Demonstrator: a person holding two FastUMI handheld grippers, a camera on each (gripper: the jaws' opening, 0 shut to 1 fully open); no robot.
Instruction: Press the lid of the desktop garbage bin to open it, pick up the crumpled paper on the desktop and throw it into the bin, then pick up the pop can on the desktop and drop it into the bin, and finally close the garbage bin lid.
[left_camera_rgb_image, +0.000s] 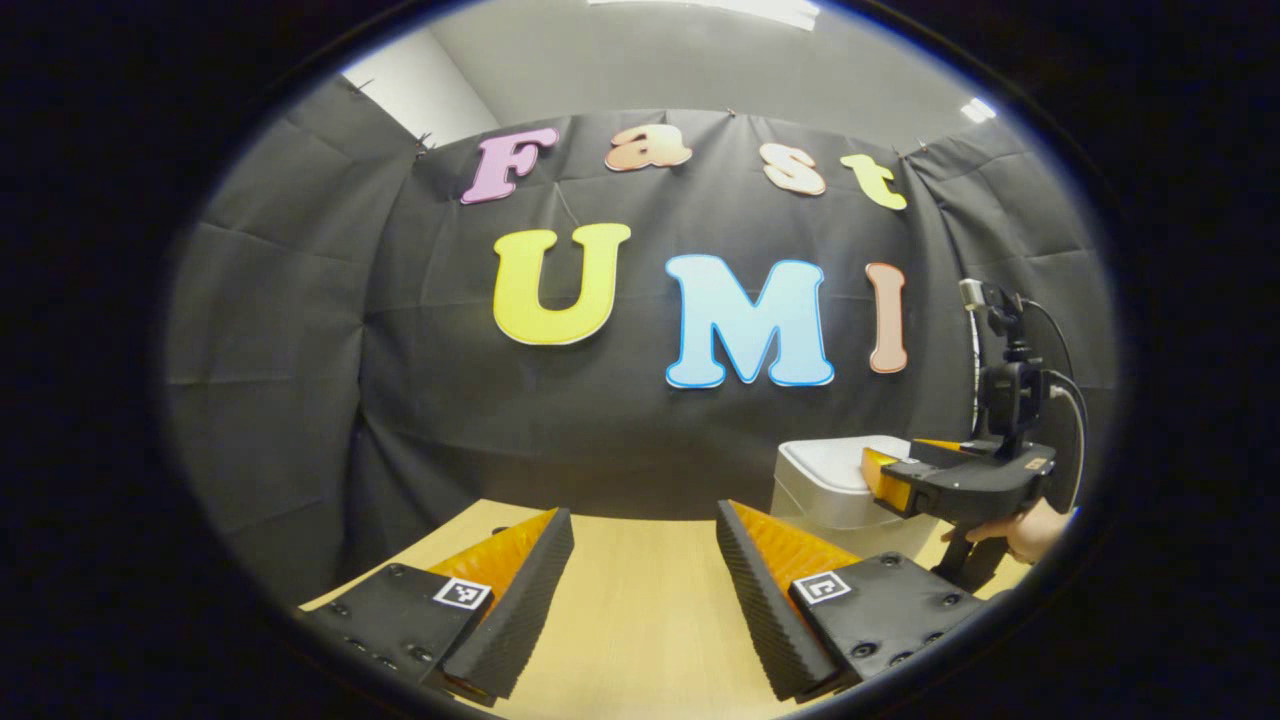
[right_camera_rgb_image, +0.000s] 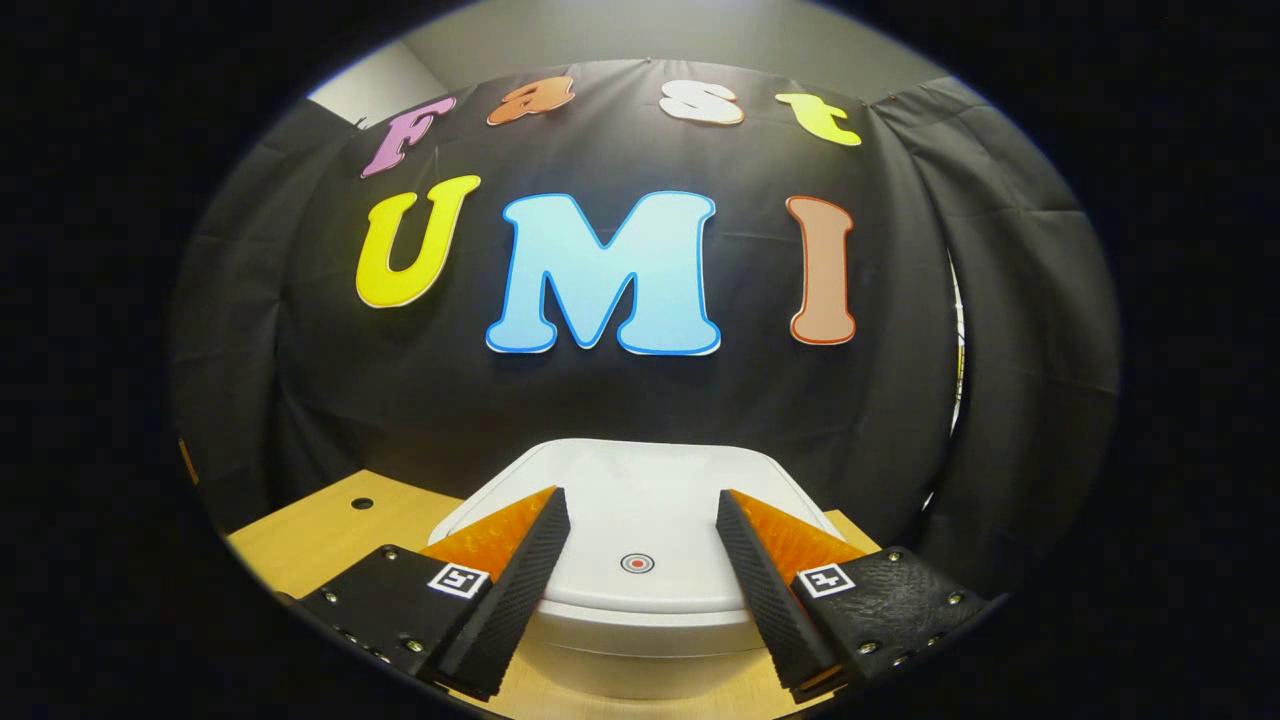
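Observation:
In the right gripper view the white desktop bin (right_camera_rgb_image: 640, 600) stands right in front of me with its lid (right_camera_rgb_image: 640, 500) down. A small round red mark (right_camera_rgb_image: 636, 563) sits near the lid's front edge. My right gripper (right_camera_rgb_image: 640, 545) hovers open just above the lid, one finger on each side of that mark. In the left gripper view my left gripper (left_camera_rgb_image: 645, 560) is open over bare wooden tabletop (left_camera_rgb_image: 640, 610). Farther right in that view stands the bin (left_camera_rgb_image: 825, 485), and the right gripper (left_camera_rgb_image: 900, 480), held by a hand (left_camera_rgb_image: 1030, 530), is over it.
The black cloth wall hangs close behind the bin and along both sides. A small dark hole (right_camera_rgb_image: 362, 503) marks the tabletop left of the bin. A camera on a stand with cables (left_camera_rgb_image: 1010, 370) rises at the right.

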